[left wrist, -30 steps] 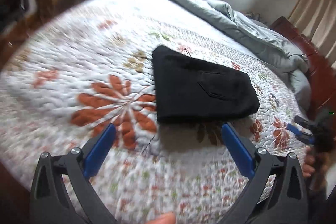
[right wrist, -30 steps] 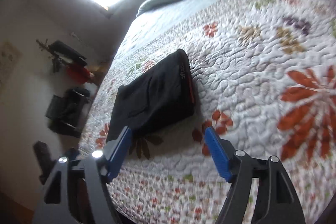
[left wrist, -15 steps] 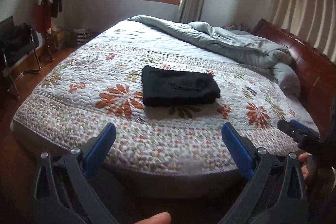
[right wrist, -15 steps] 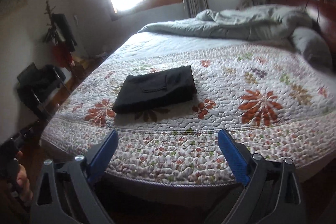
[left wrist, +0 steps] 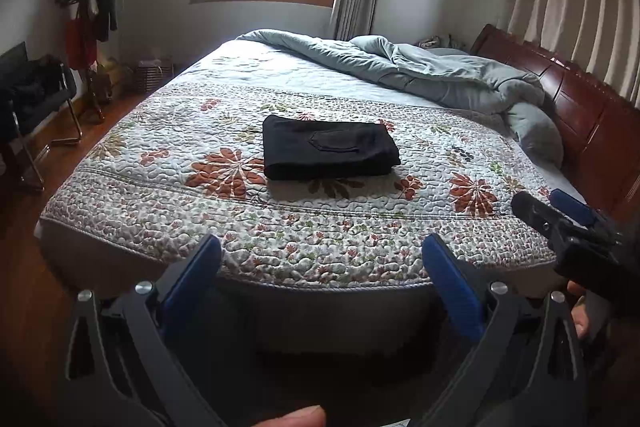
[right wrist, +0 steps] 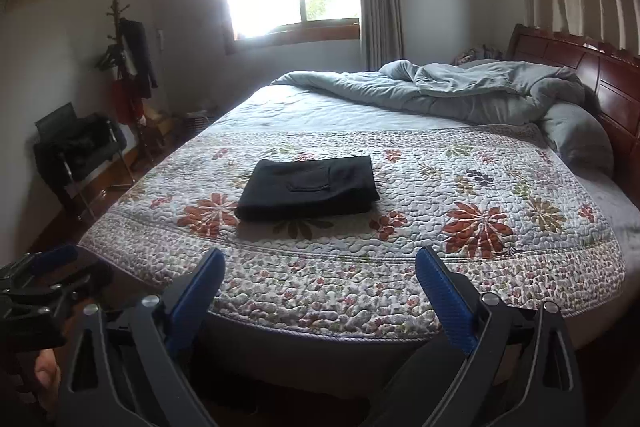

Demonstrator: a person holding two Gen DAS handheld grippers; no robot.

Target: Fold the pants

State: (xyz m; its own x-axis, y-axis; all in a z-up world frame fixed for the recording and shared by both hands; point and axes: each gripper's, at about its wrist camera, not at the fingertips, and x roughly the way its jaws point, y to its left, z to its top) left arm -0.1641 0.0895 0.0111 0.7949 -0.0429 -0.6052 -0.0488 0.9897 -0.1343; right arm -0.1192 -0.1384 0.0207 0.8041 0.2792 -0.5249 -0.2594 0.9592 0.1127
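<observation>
L wrist view: left tool (left wrist: 320,259) wide apart, holding nothing, off the bed's near edge; folded black pants (left wrist: 328,151) lie flat mid-quilt (left wrist: 360,243), back pocket up. R wrist view: right tool (right wrist: 318,273) also wide, empty, w/ pants (right wrist: 310,189) well beyond its tips.

The left tongs (left wrist: 320,259) and the right tongs (right wrist: 318,273) look alike: dark grey plastic arms with triangular cut-outs, round silver screws at the joints, and ribbed blue pads (left wrist: 452,291). Bare skin shows at the edges.
</observation>
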